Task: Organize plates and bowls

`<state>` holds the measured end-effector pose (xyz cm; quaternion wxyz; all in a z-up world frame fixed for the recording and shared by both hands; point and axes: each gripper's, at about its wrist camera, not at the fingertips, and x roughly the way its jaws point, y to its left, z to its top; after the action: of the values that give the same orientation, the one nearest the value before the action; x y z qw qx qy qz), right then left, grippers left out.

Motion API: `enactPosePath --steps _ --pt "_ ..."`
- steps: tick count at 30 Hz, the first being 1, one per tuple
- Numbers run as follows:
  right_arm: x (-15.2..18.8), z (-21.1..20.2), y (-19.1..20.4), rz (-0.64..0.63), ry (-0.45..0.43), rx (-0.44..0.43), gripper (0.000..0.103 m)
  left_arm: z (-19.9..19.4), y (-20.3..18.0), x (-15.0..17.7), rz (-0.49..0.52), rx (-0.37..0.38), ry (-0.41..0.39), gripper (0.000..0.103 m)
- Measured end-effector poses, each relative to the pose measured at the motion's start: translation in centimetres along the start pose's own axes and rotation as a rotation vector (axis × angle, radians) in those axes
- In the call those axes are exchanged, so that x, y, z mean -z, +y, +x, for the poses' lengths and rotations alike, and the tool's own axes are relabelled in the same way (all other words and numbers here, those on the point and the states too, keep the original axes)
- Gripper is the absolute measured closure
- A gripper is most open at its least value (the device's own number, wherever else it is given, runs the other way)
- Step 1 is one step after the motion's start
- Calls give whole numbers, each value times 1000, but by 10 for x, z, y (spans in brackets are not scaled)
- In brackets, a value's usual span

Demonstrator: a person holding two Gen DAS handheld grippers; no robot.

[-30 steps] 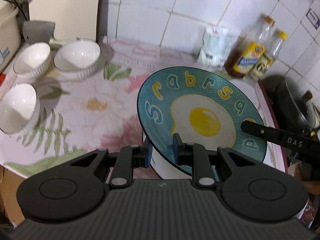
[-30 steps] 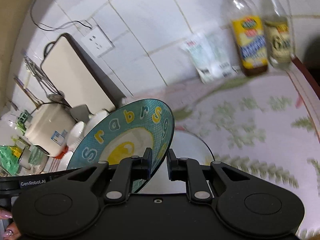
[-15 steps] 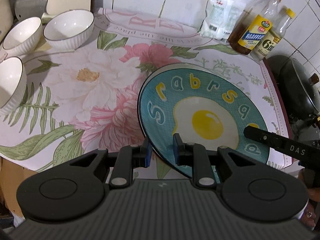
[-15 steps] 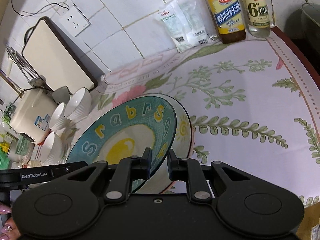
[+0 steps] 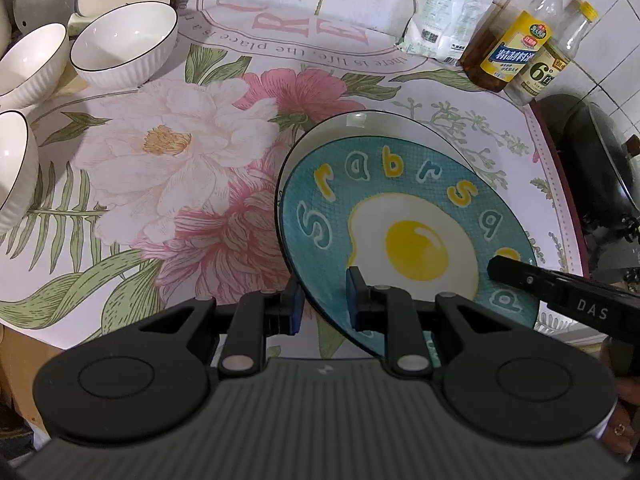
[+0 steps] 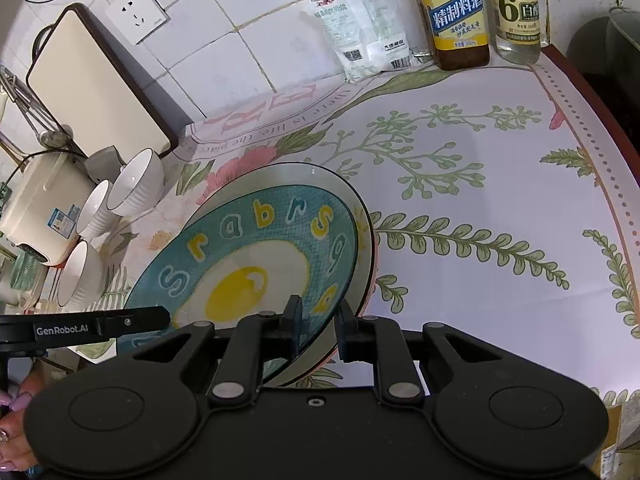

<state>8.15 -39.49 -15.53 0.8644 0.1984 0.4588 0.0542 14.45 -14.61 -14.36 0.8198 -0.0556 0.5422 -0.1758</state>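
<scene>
At the near edge of the floral tablecloth (image 5: 168,168), we hold the teal egg plate (image 5: 404,220) from both sides. Our left gripper (image 5: 322,304) is clamped on its near-left rim, the rim pinched between the blue pads. Our right gripper (image 6: 318,326) is closed on the opposite rim. Both gripper bodies cut off the plate's nearest part, so we cannot tell whether it touches what lies below. Under it sits a paler plate (image 6: 288,176), of which only a far crescent and the right edge show. Farther left, three white ribbed bowls (image 5: 124,44) stand apart from the plates. By the tiled wall stand a white packet (image 6: 360,36) and two bottles (image 6: 456,16), their tops cropped in the right view.
</scene>
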Motion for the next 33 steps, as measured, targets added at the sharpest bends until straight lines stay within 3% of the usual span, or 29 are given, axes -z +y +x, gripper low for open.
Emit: enactPosePath --steps 15,33 --pt "14 12 32 -124 -23 232 69 12 5 6 -98 -1 81 83" --pt "22 26 31 -195 -105 269 65 21 -4 -4 -98 -52 120 82"
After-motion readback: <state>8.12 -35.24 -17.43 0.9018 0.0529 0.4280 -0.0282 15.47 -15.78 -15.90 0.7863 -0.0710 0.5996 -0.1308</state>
